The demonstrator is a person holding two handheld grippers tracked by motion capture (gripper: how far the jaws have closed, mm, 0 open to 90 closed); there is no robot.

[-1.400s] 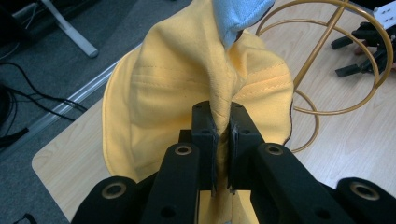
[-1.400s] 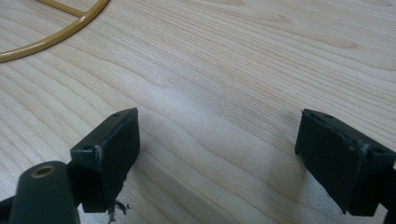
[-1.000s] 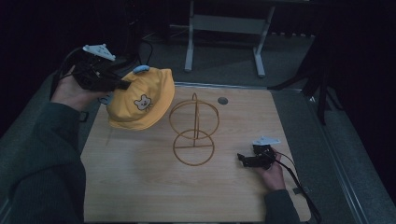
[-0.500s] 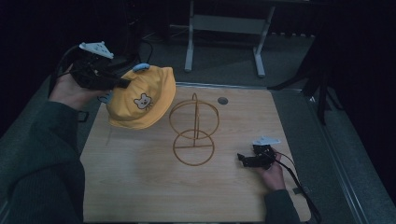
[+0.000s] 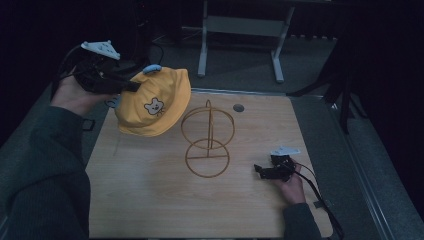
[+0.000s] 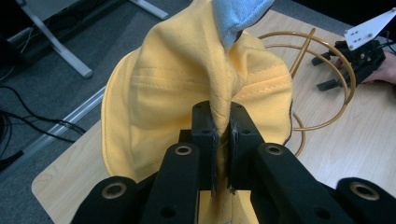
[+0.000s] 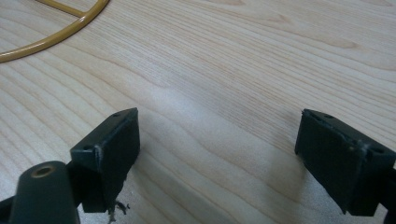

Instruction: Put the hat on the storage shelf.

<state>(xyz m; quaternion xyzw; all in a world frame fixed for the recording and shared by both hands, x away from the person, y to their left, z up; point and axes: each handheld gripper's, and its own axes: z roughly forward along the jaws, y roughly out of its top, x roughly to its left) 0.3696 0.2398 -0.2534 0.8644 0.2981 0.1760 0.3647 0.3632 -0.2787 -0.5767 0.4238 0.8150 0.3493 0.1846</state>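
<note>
A yellow bucket hat (image 5: 152, 102) with a bear face and light blue ears hangs in the air over the table's far left corner. My left gripper (image 5: 131, 87) is shut on its brim, and the pinched fabric (image 6: 223, 114) stands up between the jaws. A gold wire hat stand (image 5: 207, 140) rises from the middle of the table, just right of the hat (image 6: 187, 93). My right gripper (image 5: 258, 171) rests open on the wood at the stand's right, nothing between its fingers (image 7: 116, 140). A piece of the stand's base ring (image 7: 56, 32) curves past it.
The wooden table (image 5: 150, 200) has a small round grommet (image 5: 238, 107) near its far edge. A white metal frame (image 5: 240, 30) stands on the floor beyond. Cables (image 6: 28, 126) lie on the grey floor at the left.
My left gripper has lifted the hat a little and carried it slightly right, toward the stand. The right gripper has stayed put.
</note>
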